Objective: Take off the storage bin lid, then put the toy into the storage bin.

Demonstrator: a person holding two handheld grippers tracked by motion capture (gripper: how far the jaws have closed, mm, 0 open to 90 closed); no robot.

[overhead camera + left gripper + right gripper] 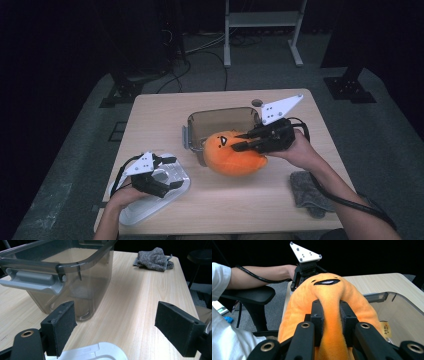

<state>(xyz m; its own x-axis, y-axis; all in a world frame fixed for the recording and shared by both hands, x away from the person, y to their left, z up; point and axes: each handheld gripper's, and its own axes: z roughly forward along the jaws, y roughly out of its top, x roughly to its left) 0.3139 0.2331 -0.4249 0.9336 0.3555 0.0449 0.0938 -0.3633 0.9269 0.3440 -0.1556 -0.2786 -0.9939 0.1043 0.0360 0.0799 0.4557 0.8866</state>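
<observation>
In the high view, the right gripper (240, 141) is pinching a round orange plush toy (233, 154) at the clear plastic box (200, 122). The left gripper (116, 326), jaws standing wide, is resting over a white lid (100, 352); its view is adding a grey cloth (153, 258). The right gripper view is showing pads (318, 315) squeezing a plush fold.

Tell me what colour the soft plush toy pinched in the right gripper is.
Orange, with a dark face marking; the plush toy shows best in the right gripper view.

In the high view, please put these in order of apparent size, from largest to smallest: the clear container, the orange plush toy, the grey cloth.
1. clear container
2. orange plush toy, which covers part of the container, so ranks 1 and 2 are close
3. grey cloth, clearly the smallest
</observation>
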